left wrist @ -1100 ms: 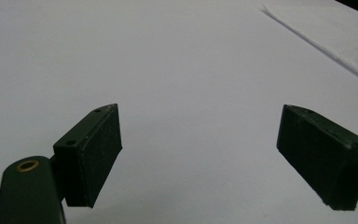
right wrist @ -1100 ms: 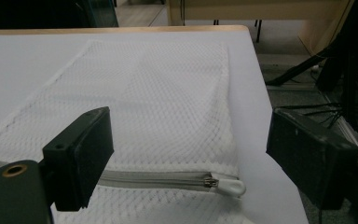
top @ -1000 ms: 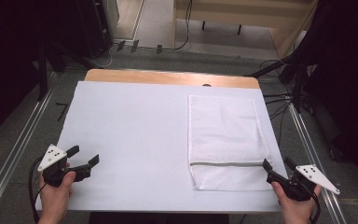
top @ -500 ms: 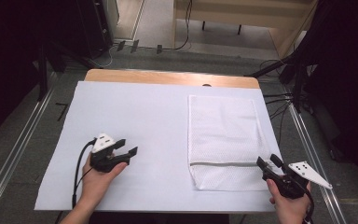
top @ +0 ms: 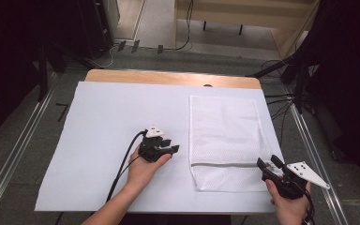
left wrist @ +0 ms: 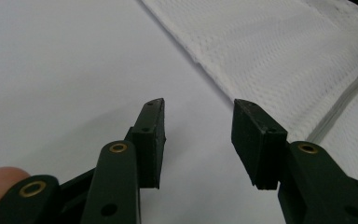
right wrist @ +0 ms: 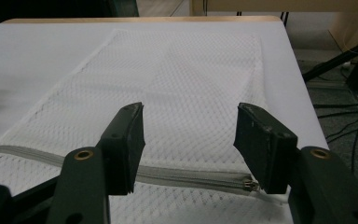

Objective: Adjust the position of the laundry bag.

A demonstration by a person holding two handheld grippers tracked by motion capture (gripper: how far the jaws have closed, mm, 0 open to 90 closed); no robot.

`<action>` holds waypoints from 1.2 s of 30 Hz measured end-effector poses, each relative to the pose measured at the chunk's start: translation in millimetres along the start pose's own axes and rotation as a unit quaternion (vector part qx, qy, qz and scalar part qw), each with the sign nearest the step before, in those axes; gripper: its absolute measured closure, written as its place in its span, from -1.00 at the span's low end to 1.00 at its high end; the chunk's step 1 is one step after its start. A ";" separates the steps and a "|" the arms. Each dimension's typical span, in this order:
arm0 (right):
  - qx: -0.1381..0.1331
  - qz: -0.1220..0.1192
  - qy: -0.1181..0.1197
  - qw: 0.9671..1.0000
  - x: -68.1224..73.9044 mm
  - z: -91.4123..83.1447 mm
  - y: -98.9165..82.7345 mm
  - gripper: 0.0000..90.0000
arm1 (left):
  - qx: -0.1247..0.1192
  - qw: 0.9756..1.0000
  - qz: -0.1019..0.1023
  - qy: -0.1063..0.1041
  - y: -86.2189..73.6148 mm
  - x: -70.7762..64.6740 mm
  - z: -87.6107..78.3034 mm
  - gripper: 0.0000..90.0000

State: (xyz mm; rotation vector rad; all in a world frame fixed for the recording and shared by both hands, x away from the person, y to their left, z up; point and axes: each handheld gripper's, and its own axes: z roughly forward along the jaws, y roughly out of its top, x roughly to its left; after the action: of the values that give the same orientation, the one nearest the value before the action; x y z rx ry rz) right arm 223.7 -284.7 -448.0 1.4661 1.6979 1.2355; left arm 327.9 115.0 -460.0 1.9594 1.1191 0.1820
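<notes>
White mesh bag (top: 225,140) lies flat on the right half of the worktop (top: 98,122), long side running away from the person, grey zip (top: 225,164) crossing it near the near end. Looks zipped shut, and the slider (right wrist: 251,185) sits at the zip's right end in the right gripper view. So as far as anyone can judge, nothing is really done yet: no fold, no lift, bag untouched, both grabs left to make. Left tongs (top: 171,148) sit just off the bag's left edge, jaws spread with nothing between them, pointing toward that edge; the left gripper view has the hem and a bit of zip right ahead of the tips. Right tongs (top: 268,163) hover at the bag's near right corner, also spread and empty, and the right gripper view looks straight up the bag with the zip end between the jaws. Can't tell if either one touches the cloth, probably not. Room-wise: heaps of bare white sheet to the left of the bag, so dragging or folding that way is easy. The right side is tight, since the bag's right edge runs close to the worktop's edge, with a metal rail (top: 318,159) and cables (top: 281,101) beyond it. The near end also sits close to the front edge.
</notes>
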 end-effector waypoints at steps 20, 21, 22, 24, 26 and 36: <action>0.002 -0.009 0.009 1.000 3.3 3.3 -0.2 -0.04 | 0.053 0.998 0.004 0.018 18.7 -36.0 50.0 0.26; 0.002 -0.008 0.008 1.000 3.9 3.7 -0.2 -0.04 | 0.055 0.998 0.004 0.016 19.5 -39.4 51.8 0.27; 0.003 -0.008 0.007 1.000 4.0 3.8 -0.2 -0.04 | 0.055 0.998 0.004 0.016 19.5 -39.4 51.8 0.28; 0.005 -0.007 0.007 1.000 4.3 3.8 -0.3 -0.04 | 0.057 0.998 0.008 0.021 20.2 -44.4 55.5 0.34; 0.004 -0.007 0.006 1.000 4.3 3.8 -0.4 -0.04 | 0.057 0.998 0.010 0.021 20.4 -44.9 56.3 0.48; 0.004 -0.007 0.005 1.000 3.3 3.0 -1.1 -0.04 | 0.050 0.999 0.021 0.002 22.2 -38.7 50.2 1.00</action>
State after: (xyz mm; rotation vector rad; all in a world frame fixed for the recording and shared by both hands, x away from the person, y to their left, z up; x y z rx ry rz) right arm 225.0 -280.6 -449.8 1.4521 1.7197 1.2310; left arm 344.1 50.0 -464.9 2.0729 1.1099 0.1548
